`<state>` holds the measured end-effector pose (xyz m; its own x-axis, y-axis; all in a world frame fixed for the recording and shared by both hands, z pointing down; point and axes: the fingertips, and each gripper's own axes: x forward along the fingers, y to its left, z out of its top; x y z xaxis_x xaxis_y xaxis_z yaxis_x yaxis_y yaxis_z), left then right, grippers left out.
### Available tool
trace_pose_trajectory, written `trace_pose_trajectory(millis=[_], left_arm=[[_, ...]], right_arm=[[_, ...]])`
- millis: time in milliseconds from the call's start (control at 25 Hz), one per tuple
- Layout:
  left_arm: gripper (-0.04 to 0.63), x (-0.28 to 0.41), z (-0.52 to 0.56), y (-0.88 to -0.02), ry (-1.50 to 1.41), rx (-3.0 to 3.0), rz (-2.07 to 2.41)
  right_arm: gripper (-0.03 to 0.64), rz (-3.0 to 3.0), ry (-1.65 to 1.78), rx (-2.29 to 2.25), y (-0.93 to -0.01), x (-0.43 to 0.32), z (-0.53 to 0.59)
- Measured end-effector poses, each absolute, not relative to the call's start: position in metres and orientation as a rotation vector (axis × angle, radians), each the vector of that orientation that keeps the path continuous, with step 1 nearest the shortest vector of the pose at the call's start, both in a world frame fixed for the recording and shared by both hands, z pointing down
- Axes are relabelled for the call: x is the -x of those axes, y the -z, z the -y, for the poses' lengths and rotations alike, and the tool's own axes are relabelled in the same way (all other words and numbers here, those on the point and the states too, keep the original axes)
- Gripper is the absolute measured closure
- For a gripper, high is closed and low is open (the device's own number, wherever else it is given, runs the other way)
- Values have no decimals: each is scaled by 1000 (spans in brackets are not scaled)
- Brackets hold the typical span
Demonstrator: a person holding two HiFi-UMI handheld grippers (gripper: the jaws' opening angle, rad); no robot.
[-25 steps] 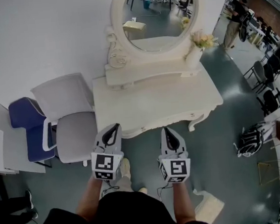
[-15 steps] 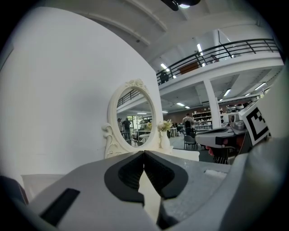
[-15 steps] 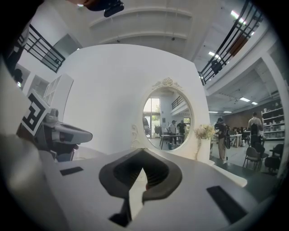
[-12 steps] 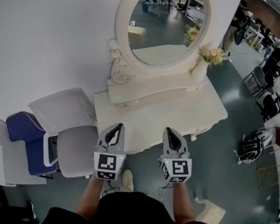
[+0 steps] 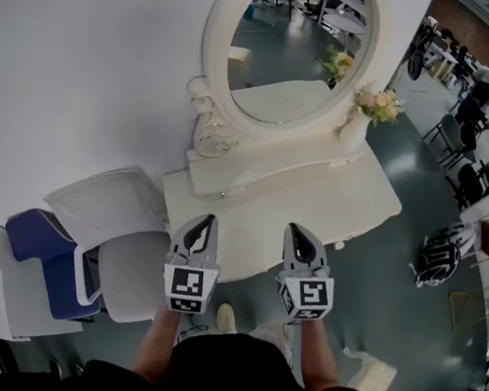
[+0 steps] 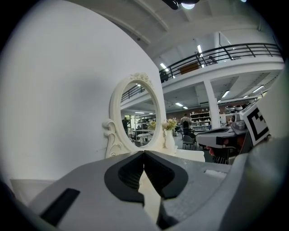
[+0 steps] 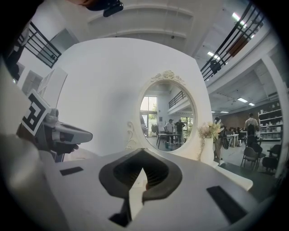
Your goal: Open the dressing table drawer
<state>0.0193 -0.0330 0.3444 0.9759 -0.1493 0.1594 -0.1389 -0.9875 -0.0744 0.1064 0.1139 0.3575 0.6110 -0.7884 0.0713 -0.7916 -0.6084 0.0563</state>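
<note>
My left gripper [image 5: 201, 223] and right gripper [image 5: 293, 228] are both clenched shut on nothing. The dressing table [image 5: 315, 204] stands just ahead of their tips, its drawer front tucked under the near edge where I can't properly see it. I expect a light wooden drawer that may slide stiffly, so I'd pinch whatever knob it carries, likely small and slippery, and pull straight back.

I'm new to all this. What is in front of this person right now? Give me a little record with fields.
furniture: dressing table with oval mirror, flowers at right
beside it: white chair, blue chair, at left
left gripper: shut, empty, by table's front edge
right gripper: the same
drawer: not pulled out, as far as shows
</note>
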Motion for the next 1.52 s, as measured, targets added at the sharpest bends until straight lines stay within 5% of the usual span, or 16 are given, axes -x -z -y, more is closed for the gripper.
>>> trace_pose_trajectory(millis=[840, 1520], left_arm=[[592, -85, 94, -387, 376, 3045, -679], [592, -81, 139, -450, 510, 3055, -942]], right_arm=[[618, 1718, -128, -2469, -400, -209, -9], [618, 1925, -322, -2228, -482, -200, 60]])
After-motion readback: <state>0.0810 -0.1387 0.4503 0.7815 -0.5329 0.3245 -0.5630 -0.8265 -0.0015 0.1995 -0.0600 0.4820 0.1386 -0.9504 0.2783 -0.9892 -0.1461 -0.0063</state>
